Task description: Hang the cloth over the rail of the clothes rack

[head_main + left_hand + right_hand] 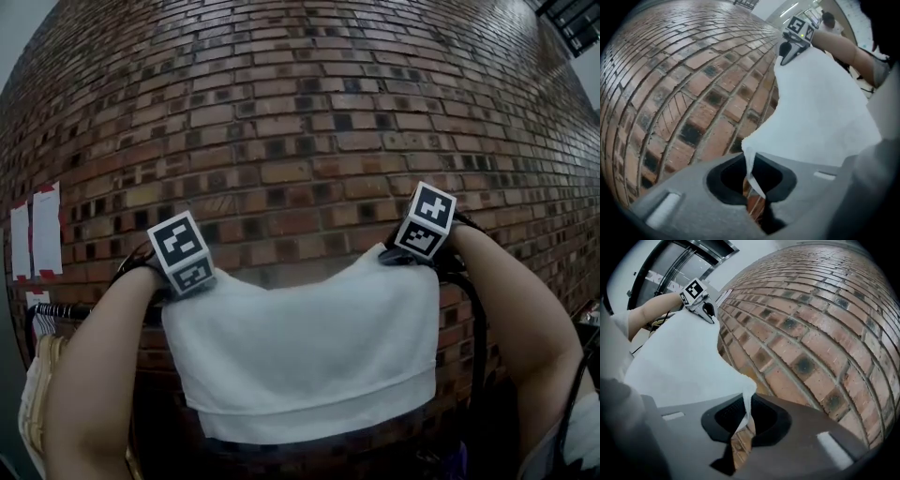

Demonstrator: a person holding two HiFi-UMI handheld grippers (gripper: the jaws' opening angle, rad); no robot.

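Cloth (309, 361) clamped at its top corners by your left hand-held gripper (752, 187) and right hand-held gripper (740, 427); hanging over the rail not yet done.

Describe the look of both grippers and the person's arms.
Left gripper and right gripper have grey jaws with black recesses. Each carries a white cube with black square markers. A black cable runs along the right forearm. Forearms are bare.

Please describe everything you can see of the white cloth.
The white cloth looks like thin, soft, plain fabric, with a fold line near its lower edge. It hangs spread out in the air in front of the brick wall. The left hand-held gripper pinches one upper corner, the right hand-held gripper the other.
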